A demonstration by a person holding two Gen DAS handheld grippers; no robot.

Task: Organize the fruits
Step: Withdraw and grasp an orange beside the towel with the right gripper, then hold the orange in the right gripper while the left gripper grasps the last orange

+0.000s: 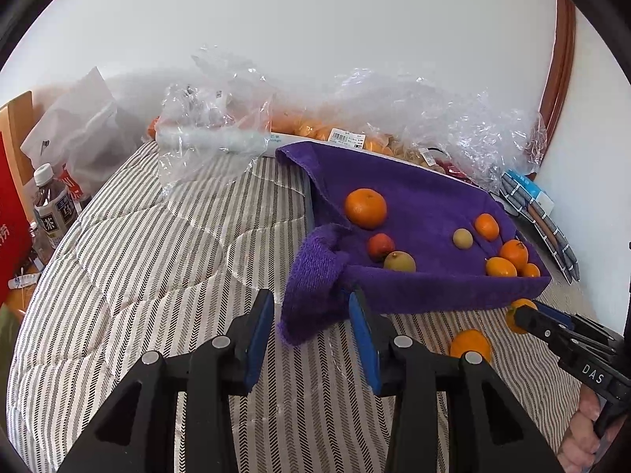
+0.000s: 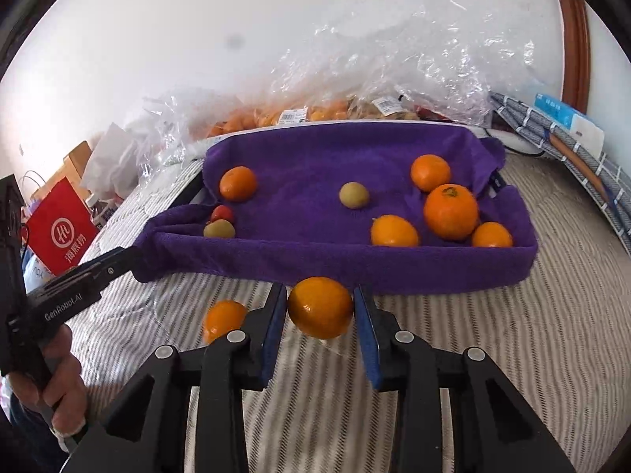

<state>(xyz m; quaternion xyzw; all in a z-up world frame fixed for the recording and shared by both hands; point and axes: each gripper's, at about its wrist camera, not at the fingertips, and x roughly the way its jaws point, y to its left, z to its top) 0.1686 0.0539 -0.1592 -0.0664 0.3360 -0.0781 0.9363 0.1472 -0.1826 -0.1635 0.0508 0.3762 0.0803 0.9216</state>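
Note:
A tray lined with a purple towel (image 1: 414, 193) (image 2: 315, 157) lies on the striped bed. It holds several oranges, two greenish fruits (image 2: 354, 195) and a small red fruit (image 1: 381, 246). My right gripper (image 2: 320, 295) is shut on an orange (image 2: 320, 307) just in front of the tray's near edge; it also shows in the left wrist view (image 1: 526, 311). Another orange (image 2: 223, 319) (image 1: 471, 345) lies on the bed beside it. My left gripper (image 1: 311, 303) is open, its jaws at the towel's hanging corner (image 1: 311, 299).
Clear plastic bags (image 1: 394, 118) with more fruit lie behind the tray by the wall. A red bag (image 2: 61, 228) and bottles (image 1: 51, 205) stand at the left bed edge. Folded striped items (image 1: 540, 213) lie to the right of the tray.

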